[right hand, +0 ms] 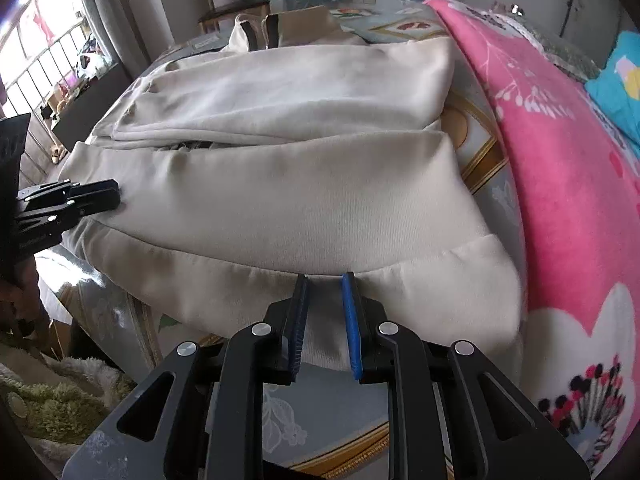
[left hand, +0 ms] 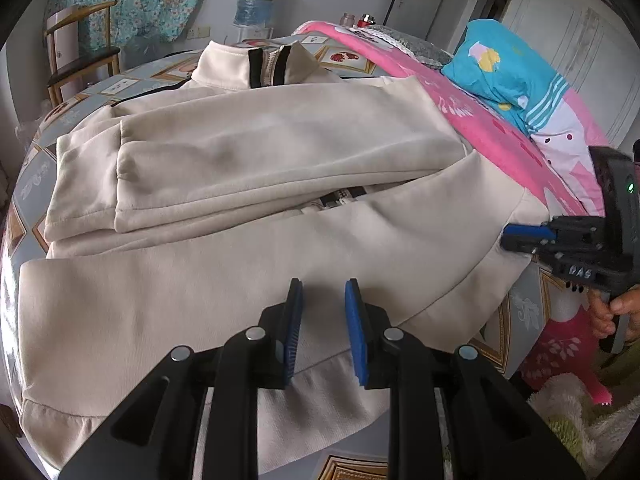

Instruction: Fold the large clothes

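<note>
Left gripper (left hand: 323,292) slightly apart over cream jacket (left hand: 248,184), gripping nothing; right gripper (right hand: 325,286) likewise at hem. Window left of right gripper, right view only.

A cream jacket (right hand: 304,184) lies partly folded on the patterned desk (right hand: 480,148), collar at the far end, hem near. The right tongs (right hand: 325,282) hover over the near hem band, jaws slightly parted with nothing between them. The left tongs (right hand: 106,196) touch the jacket's left edge. A pink blanket (right hand: 568,184) lies at the right.
</note>
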Demonstrator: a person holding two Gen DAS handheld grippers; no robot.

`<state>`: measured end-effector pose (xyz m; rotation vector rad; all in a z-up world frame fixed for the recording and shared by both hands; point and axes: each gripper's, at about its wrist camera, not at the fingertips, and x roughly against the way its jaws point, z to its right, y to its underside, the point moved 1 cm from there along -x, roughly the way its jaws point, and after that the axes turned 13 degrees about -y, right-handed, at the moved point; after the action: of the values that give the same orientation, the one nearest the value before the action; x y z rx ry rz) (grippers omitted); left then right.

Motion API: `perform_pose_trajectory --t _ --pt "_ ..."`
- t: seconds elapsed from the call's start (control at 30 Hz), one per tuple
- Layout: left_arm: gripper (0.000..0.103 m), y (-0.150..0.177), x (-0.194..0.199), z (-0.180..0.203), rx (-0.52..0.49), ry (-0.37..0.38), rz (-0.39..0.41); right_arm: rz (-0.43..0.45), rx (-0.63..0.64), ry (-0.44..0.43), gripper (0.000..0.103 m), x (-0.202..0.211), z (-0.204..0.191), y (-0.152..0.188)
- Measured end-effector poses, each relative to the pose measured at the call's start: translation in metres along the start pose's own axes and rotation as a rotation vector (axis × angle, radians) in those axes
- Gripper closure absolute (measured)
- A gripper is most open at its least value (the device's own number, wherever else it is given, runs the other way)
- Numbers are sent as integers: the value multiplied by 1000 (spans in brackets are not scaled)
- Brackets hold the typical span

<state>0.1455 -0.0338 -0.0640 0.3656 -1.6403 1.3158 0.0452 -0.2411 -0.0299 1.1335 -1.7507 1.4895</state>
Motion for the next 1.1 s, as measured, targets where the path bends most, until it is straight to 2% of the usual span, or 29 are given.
perform_pose_trajectory --t 0.1,0.17,0.23,0.37,0.4,0.43,0.47,0.67,0.8,0.9,0.93,1.07,1.1 --pt "82 0 0 0 -3 2 1 57 -63 60 83 23 19 4" --pt "82 0 -1 -1 -2 6 3 52 -117 99 83 20 37 10" --pt "82 0 -1 -1 -2 12 2 41 -171 74 83 9 52 18" --pt "82 -1 -1 -2 -8 13 0 63 -170 88 82 20 41 8" --pt "82 0 -1 -2 -6 14 1 91 -164 77 72 24 35 2" --pt "82 0 -1 -3 -1 16 2 112 -157 60 57 30 34 0" --pt "82 0 -1 -3 4 17 1 137 -142 34 53 30 27 -7" --pt "82 0 -1 -2 5 12 -1 122 -107 -25 51 -8 11 -34" --pt "82 0 0 -2 14 7 -2 76 -113 13 53 -38 13 -41" --pt "82 0 0 -2 16 6 -3 65 -76 56 51 -35 4 -42" --pt "82 0 0 -2 16 6 -4 64 -80 49 51 -32 1 -42" --pt "82 1 1 -3 19 9 -7 85 -50 -120 51 -13 -31 -36" --pt "82 1 1 -4 21 10 -7 85 -23 -136 51 -12 -43 -34"
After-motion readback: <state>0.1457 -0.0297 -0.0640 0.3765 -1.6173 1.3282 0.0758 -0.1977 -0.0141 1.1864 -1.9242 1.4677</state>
